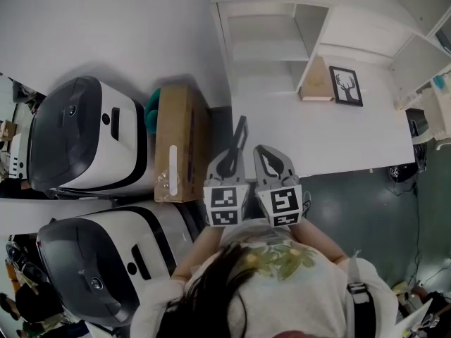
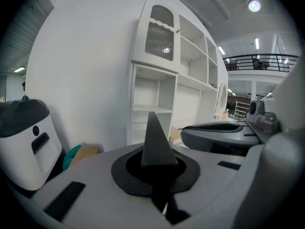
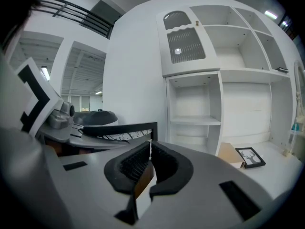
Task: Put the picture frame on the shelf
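- Pinching the picture frame between my left fingers, which are almost fully closed on its thin black edge. It stands on edge and sticks out ahead of the left gripper.
- In the right gripper view the picture frame shows at the left as a black bar with a speckled white print under it.
- My right fingers meet at the tips with nothing between them. The right gripper is just beside the left one, and both are close in front of my chest.
- Ahead of both grippers is the white desk, and at its far side stands the white shelf with its open compartments.
- A deer picture in a black frame sits on the desk near the shelf, just beside a tan board.
- To my left, a cardboard box stands between the desk and two black-and-white machines.
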`<act>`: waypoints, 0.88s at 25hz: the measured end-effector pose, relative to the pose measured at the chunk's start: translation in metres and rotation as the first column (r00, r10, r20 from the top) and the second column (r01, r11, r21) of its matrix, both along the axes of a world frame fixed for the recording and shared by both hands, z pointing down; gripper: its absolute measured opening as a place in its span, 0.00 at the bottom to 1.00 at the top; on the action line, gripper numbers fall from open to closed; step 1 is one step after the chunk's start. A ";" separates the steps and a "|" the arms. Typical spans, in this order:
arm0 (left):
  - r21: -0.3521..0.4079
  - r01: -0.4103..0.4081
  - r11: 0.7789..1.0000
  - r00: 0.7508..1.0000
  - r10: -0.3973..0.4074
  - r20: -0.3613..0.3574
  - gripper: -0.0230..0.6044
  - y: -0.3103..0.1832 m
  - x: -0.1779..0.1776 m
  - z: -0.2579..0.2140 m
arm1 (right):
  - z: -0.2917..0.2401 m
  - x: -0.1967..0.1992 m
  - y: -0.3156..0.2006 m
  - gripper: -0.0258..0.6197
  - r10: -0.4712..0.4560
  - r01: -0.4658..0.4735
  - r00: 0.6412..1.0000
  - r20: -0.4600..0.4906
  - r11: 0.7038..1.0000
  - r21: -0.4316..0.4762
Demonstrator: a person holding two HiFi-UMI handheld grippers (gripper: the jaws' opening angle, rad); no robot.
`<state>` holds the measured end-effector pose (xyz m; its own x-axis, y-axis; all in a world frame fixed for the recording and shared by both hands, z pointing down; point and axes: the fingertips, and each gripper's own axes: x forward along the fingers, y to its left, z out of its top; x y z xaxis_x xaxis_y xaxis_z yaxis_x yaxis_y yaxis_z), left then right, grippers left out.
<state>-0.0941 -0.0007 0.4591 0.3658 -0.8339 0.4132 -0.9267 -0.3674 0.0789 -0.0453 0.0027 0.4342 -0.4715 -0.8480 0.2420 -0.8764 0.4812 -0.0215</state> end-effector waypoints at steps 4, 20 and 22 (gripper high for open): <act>-0.007 0.010 1.000 1.000 -0.010 -0.004 0.09 -0.009 0.004 0.001 | 0.001 0.004 -0.009 0.09 -0.008 0.008 1.000 0.004 1.000 -0.004; -0.028 0.067 0.997 0.998 -0.067 -0.011 0.09 -0.048 0.021 0.025 | 0.008 0.025 -0.048 0.09 -0.047 0.047 0.999 0.002 0.999 -0.016; -0.040 0.073 0.996 0.997 -0.074 -0.011 0.09 -0.053 0.023 0.027 | 0.009 0.029 -0.054 0.09 -0.051 0.051 0.999 0.002 0.999 -0.017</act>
<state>-0.0707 -0.0541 0.4864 0.3096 -0.8418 0.4423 -0.9499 -0.2946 0.1042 -0.0167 -0.0513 0.4436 -0.5144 -0.8186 0.2556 -0.8507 0.5246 -0.0318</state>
